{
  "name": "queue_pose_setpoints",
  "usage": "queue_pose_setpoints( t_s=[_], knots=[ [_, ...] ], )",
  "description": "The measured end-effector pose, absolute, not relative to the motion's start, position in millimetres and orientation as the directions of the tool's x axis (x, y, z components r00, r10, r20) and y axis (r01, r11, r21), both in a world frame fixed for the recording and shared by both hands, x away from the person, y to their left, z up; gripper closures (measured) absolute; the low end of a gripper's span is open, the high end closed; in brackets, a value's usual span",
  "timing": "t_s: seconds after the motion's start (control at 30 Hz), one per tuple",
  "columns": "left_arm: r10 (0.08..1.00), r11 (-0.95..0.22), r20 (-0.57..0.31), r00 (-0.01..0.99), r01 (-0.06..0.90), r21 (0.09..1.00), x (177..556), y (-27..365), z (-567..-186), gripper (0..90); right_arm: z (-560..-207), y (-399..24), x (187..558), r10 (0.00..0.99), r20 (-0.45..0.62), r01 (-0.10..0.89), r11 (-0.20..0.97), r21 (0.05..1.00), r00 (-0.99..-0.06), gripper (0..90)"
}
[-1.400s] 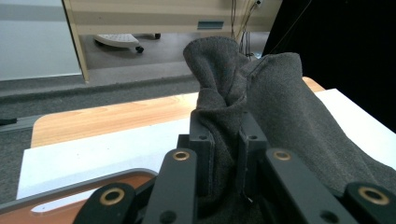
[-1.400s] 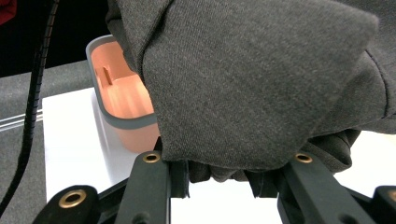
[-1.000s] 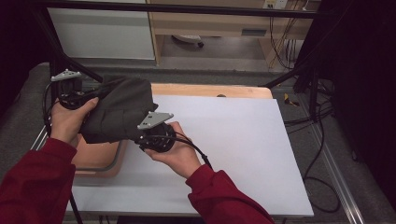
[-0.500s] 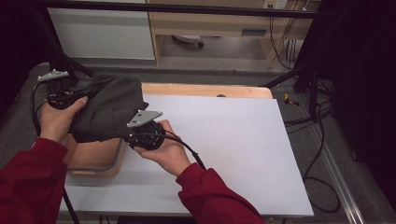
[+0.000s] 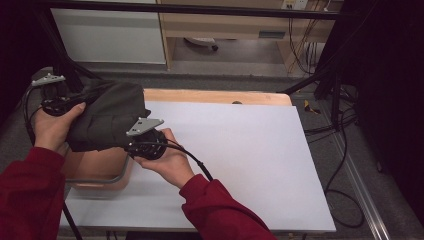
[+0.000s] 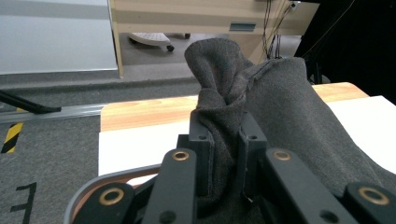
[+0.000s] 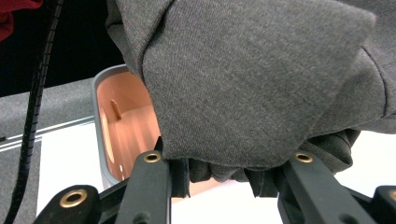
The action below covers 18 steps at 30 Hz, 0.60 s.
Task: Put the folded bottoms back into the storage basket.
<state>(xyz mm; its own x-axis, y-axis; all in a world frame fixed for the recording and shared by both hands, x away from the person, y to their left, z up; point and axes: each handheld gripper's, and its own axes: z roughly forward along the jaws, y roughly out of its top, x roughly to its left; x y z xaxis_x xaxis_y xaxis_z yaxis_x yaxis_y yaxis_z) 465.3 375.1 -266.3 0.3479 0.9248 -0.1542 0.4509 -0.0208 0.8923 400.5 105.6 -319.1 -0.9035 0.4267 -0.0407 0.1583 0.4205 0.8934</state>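
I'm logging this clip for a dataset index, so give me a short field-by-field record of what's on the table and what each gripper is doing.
surface: white table top, wooden edge at the far side
held item: dark grey cloth, bunched, lifted above the bin
container: tan bin with a grey rim, at the table's left end, partly under the cloth
left gripper: fingers shut on a fold of the cloth
right gripper: under the cloth, grip hidden by drape

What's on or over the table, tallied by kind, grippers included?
Grey cloth: 1
Bin: 1
Hand-held grippers: 2, left and right, both shut on the cloth
Total: 4
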Motion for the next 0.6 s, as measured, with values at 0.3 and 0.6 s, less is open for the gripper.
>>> queue_pose_setpoints(
  t_s=[0.3,0.6],
  knots=[
    [0.929,-0.02,-0.153,0.336,0.46,0.888,463.0,390.5,-269.9,79.5,-322.8,120.7,400.1,0.416,-0.034,0.159,0.419,0.894,-0.909,65.6],
    [0.931,-0.022,-0.156,0.331,0.475,0.88,460.3,400.0,-275.4,79.5,-327.6,131.6,397.2,0.404,-0.027,0.163,0.428,0.889,-0.915,65.6]
  ],
)
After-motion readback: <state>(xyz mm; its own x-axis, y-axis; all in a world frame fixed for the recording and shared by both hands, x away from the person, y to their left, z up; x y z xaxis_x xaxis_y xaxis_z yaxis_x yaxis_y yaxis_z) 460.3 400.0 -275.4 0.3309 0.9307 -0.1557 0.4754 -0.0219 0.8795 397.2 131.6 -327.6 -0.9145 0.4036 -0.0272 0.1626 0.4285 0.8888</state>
